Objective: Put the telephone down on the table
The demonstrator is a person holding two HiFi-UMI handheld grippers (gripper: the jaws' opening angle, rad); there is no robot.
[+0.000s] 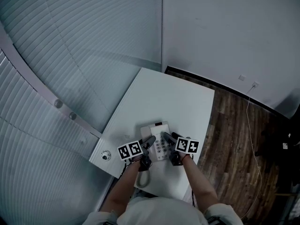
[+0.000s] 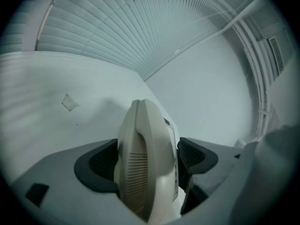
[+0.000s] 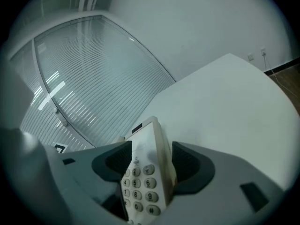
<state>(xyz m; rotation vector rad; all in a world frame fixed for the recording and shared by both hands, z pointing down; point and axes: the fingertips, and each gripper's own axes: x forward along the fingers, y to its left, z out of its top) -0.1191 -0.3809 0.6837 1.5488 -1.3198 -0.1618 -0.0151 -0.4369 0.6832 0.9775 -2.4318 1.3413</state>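
Two tight grips on the telephone [image 1: 157, 131]: left gripper [image 2: 149, 156], right gripper [image 3: 150, 161]; keys [image 3: 142, 187] 6, 9 legible.

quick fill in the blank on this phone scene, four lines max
1. The telephone stands between the jaws of ___ grippers.
2. The jaws of the left gripper stand either side of its ___.
3. The jaws of the right gripper stand either side of its numbered ___.
4. The table underneath is ___ in colour.

Missing words: both; handset; keypad; white
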